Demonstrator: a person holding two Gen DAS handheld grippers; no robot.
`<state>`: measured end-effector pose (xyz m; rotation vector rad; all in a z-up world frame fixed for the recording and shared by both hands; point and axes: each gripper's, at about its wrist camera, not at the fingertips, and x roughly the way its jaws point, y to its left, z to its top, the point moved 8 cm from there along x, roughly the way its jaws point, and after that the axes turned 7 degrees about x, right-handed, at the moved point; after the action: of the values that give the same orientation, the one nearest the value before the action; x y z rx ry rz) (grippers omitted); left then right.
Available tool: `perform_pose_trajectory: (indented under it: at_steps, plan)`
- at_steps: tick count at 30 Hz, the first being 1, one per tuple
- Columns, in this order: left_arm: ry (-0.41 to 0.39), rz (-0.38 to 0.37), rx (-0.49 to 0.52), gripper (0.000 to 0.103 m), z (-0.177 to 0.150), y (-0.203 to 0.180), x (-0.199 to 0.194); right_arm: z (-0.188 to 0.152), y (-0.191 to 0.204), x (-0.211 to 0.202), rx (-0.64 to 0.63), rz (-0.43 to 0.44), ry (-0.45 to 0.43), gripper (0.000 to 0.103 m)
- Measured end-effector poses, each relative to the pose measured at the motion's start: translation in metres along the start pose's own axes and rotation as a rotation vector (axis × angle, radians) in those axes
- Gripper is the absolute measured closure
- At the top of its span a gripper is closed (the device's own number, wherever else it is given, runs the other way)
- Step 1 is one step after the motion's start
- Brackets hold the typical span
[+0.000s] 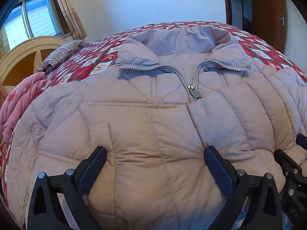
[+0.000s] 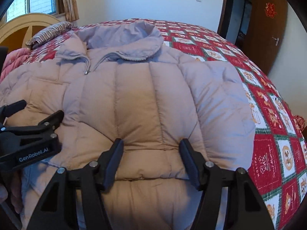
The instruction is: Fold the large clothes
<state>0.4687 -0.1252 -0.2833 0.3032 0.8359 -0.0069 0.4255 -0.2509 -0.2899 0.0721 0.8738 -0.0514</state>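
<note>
A pale pink quilted puffer jacket (image 1: 153, 118) lies front up on the bed, collar away from me, zip closed up to the chest. It also shows in the right wrist view (image 2: 138, 99). My left gripper (image 1: 154, 151) is open over the jacket's lower front, fingers spread on the padding. My right gripper (image 2: 151, 141) is open over the jacket's lower right front near the hem, with padding bulging between its fingers. The left gripper also shows at the left of the right wrist view (image 2: 38, 109), and the right gripper at the right edge of the left wrist view (image 1: 291, 149).
The bed has a red, white and green patterned quilt (image 2: 268, 134). A striped pillow (image 1: 63, 53) and a pink blanket (image 1: 17, 103) lie at the left by the cream headboard (image 1: 23, 53). A window is at the back left and a brown door (image 2: 268, 28) at the right.
</note>
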Motion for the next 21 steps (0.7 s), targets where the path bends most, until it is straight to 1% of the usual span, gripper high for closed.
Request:
perform_pose_trajectory:
  at_steps: [3,5,7,9,10,11,12,14,15,16,18,19,20,21]
  plan:
    - [0.003,0.003,0.005,0.001,0.000,-0.001,0.000,-0.001,-0.003,0.001,0.005,0.005,-0.003,0.038]
    - [0.014,-0.012,0.007,0.001,0.001,0.001,-0.003,-0.002,-0.003,-0.001,0.002,0.000,-0.006,0.038]
    - [0.026,-0.014,-0.007,0.001,0.003,0.011,-0.013,-0.003,-0.002,-0.001,-0.004,-0.007,-0.007,0.038]
    - [0.008,-0.020,-0.057,0.001,0.008,0.035,-0.035,-0.002,-0.001,-0.003,-0.012,-0.007,-0.001,0.037]
    - [-0.017,-0.043,-0.094,0.001,0.009,0.056,-0.055,-0.001,-0.001,-0.006,-0.014,0.000,0.002,0.036]
    - [-0.042,-0.054,-0.107,0.001,0.008,0.071,-0.067,0.000,-0.002,-0.012,-0.014,0.001,-0.001,0.032]
    - [-0.072,-0.047,-0.112,0.001,0.006,0.091,-0.081,0.000,-0.003,-0.021,-0.007,-0.001,-0.009,0.029]
    - [-0.108,0.043,-0.115,0.001,-0.011,0.146,-0.102,-0.003,-0.002,-0.043,0.026,0.017,-0.039,0.017]
    - [-0.113,0.086,-0.131,0.001,-0.028,0.181,-0.107,-0.006,0.000,-0.054,0.042,0.042,-0.050,0.013]
    - [-0.105,0.113,-0.144,0.001,-0.039,0.203,-0.107,-0.012,0.003,-0.064,0.048,0.072,-0.056,0.010]
    - [-0.059,0.232,-0.185,0.001,-0.078,0.267,-0.103,-0.022,0.011,-0.077,0.032,0.101,-0.056,0.010]
    - [-0.020,0.298,-0.227,0.001,-0.107,0.306,-0.099,-0.032,0.017,-0.085,0.003,0.108,-0.059,0.010]
    - [0.018,0.330,-0.271,0.001,-0.131,0.335,-0.096,-0.036,0.020,-0.088,-0.012,0.109,-0.063,0.010]
    - [0.052,0.341,-0.312,0.001,-0.153,0.357,-0.093,-0.045,0.024,-0.093,-0.037,0.109,-0.069,0.010]
